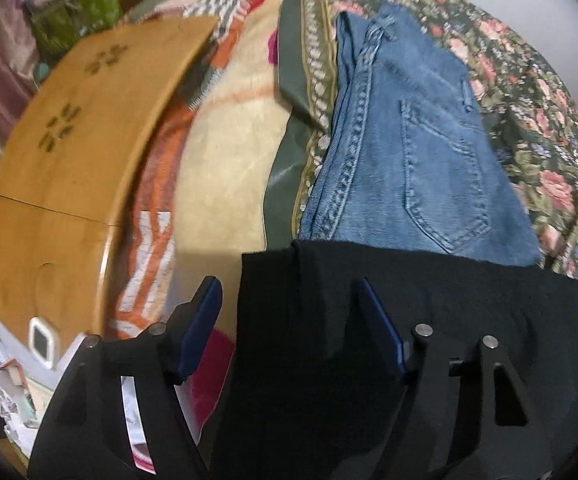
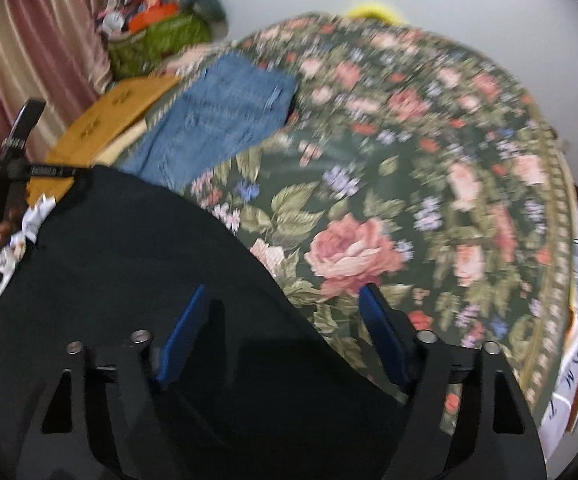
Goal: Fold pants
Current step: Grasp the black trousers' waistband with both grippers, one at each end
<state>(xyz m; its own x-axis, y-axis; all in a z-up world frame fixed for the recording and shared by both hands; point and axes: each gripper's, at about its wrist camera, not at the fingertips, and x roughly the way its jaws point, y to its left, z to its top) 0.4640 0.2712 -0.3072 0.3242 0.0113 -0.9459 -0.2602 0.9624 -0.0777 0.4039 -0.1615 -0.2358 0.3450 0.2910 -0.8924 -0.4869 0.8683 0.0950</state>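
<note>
Showing no readable label, black pants (image 2: 129, 264) lie beside folded jeans (image 1: 409, 152).

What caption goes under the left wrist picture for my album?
Left gripper open over black pants, near folded blue jeans on a flowery bedspread.

Black pants (image 1: 369, 360) lie spread flat on the floral bedspread (image 2: 429, 200), beside folded blue jeans (image 1: 409, 152).
</note>
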